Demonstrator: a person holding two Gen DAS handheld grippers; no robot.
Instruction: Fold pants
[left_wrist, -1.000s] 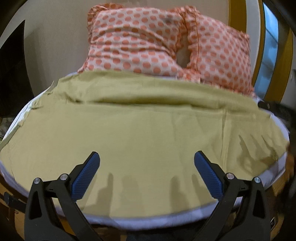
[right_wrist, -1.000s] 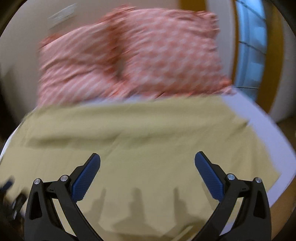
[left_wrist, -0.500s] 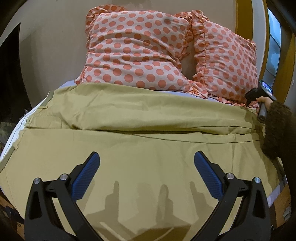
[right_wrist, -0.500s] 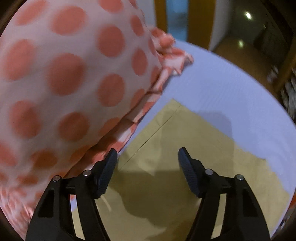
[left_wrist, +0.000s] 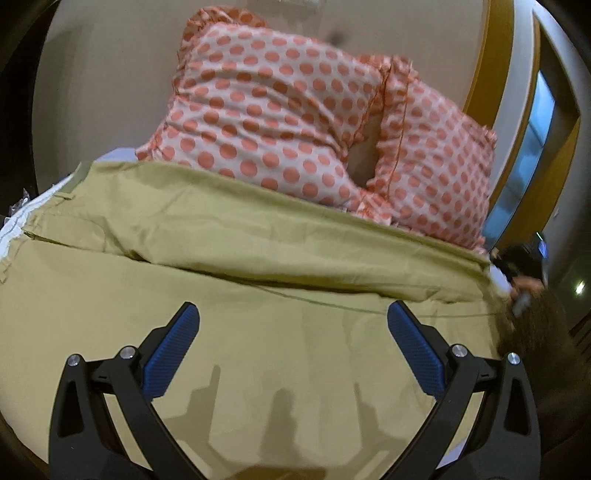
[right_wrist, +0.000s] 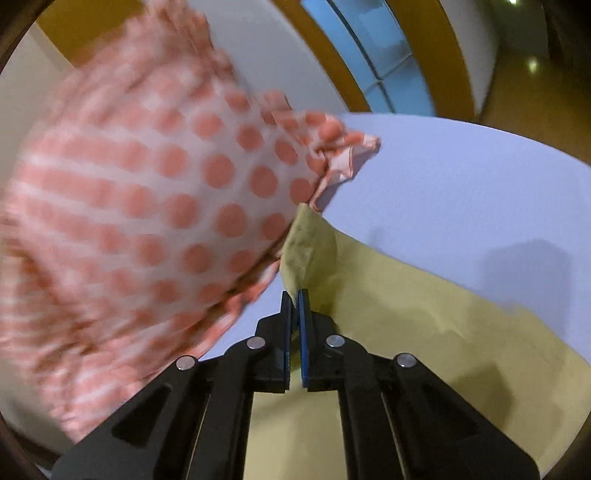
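Note:
The olive-yellow pants (left_wrist: 258, 266) lie spread across the bed, one layer folded along the far side under the pillows. My left gripper (left_wrist: 293, 347) is open and empty, hovering above the near part of the pants. My right gripper (right_wrist: 294, 295) is shut on a far corner of the pants (right_wrist: 308, 251), lifted a little off the sheet beside a pillow. In the left wrist view the right gripper and the hand holding it (left_wrist: 521, 273) show at the pants' far right corner.
Two pink pillows with orange dots (left_wrist: 295, 122) stand against the wall at the bed's head, one close to my right gripper (right_wrist: 147, 221). The pale sheet (right_wrist: 461, 192) lies bare right of the pants. A window with a wooden frame (left_wrist: 528, 155) is at right.
My right gripper has shut on the far corner of the pants and raised it. The left gripper stayed open and shifted slightly over the pants.

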